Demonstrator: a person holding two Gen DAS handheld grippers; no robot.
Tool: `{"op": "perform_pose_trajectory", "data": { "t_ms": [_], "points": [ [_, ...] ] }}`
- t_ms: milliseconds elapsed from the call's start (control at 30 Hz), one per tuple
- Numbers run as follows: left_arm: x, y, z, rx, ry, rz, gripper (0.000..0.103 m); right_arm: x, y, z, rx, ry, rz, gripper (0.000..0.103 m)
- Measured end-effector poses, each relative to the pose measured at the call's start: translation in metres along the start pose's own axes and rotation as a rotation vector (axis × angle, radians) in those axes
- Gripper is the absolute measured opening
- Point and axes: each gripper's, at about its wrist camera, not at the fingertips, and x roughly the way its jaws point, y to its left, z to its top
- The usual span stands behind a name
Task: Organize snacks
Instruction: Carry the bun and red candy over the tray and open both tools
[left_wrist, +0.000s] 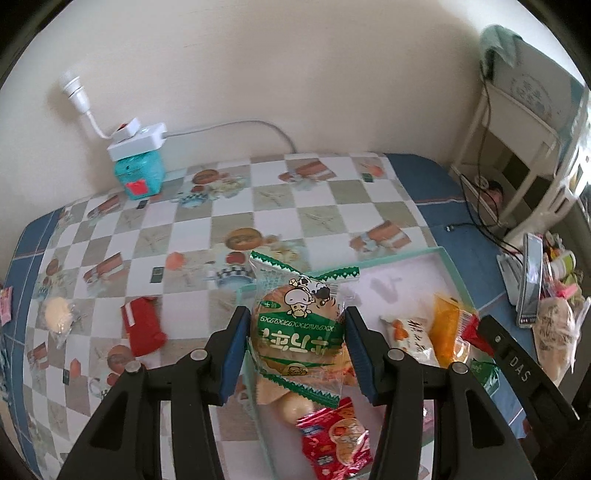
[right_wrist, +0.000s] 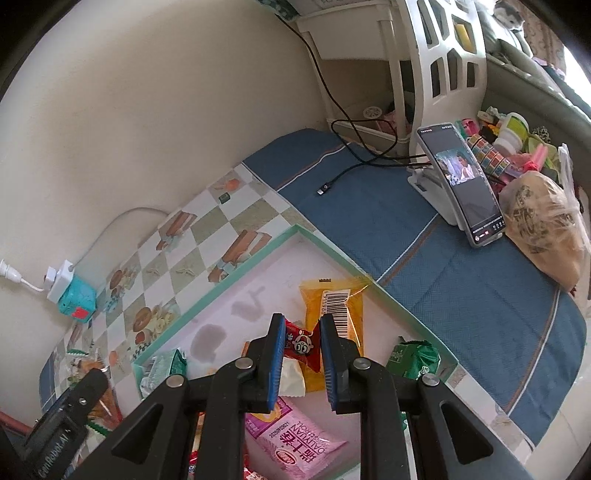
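Left gripper (left_wrist: 297, 334) of mine clamped a green-and-clear bun packet (left_wrist: 297, 325) printed with a cartoon cow, held above the near left edge of the teal-rimmed tray (left_wrist: 402, 260). Right gripper (right_wrist: 302, 347) pinched a small red snack packet (right_wrist: 303, 347) over the orange packet (right_wrist: 332, 306) in that tray.

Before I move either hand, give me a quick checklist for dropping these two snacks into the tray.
1. Left gripper clamped on the bread packet: ok.
2. Right gripper clamped on the small red packet: ok.
3. Bread packet over the tray: ok.
4. Red packet over the tray: ok.
5. Bare tray floor left for both: ok, at the far corner.
6. All snacks collected: not ok; a red pouch and a round bun lie on the tablecloth.
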Motion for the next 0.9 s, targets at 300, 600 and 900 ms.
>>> {"op": "perform_pose_trajectory", "data": {
  "t_ms": [300,600,900],
  "points": [
    [0.015,-0.019,-0.003,0.035,0.031,-0.028,0.053,0.011,-0.006,-0.001,0.017,0.031,0.002,0.021],
    [0.030,-0.022,-0.005,0.039,0.059,-0.032,0.054,0.021,-0.009,-0.003,0.018,0.056,-0.008,0.021],
    [0.035,-0.026,-0.006,0.054,0.063,-0.040,0.054,0.021,-0.005,-0.004,-0.001,0.060,-0.011,0.021]
  ]
}}
